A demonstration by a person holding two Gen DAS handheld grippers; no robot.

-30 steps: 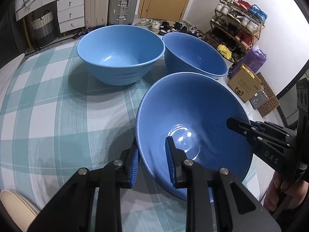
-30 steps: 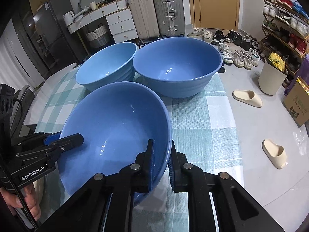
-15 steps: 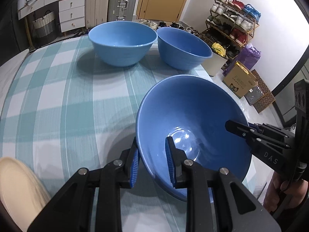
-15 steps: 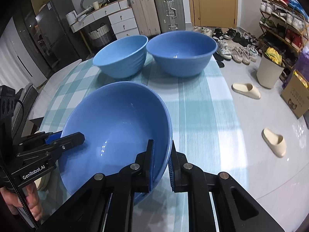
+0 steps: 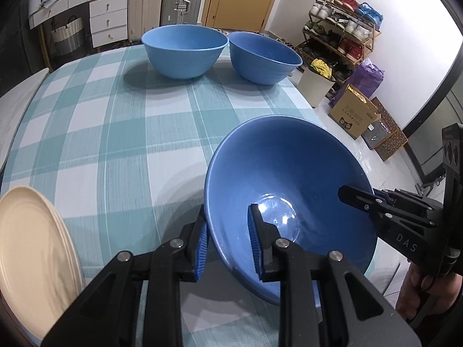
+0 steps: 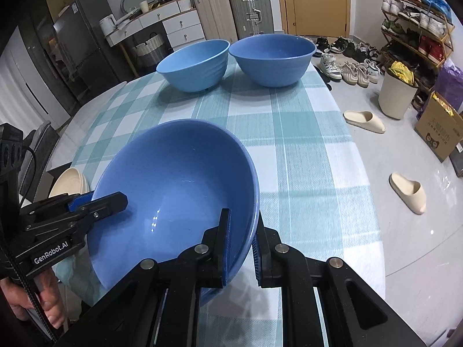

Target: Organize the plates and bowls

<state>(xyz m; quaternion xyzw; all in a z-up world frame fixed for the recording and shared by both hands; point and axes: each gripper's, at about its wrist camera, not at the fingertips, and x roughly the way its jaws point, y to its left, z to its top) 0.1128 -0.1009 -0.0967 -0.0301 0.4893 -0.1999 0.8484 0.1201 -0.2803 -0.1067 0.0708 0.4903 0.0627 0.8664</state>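
Note:
Both grippers hold one large blue bowl above the near end of the checked tablecloth. My left gripper is shut on its left rim; it also shows in the right wrist view. My right gripper is shut on the opposite rim of the same bowl and shows in the left wrist view. Two more blue bowls stand side by side at the table's far end: a wide one and a ribbed one.
A stack of cream plates lies at the near left edge. The checked tablecloth lies between me and the far bowls. Slippers, a bin, a cardboard box and shoe racks are on the floor to the right.
Both grippers have drawn the held bowl back toward the near end of the table. The two far bowls now look smaller and farther away, and the cream plates have come into view.

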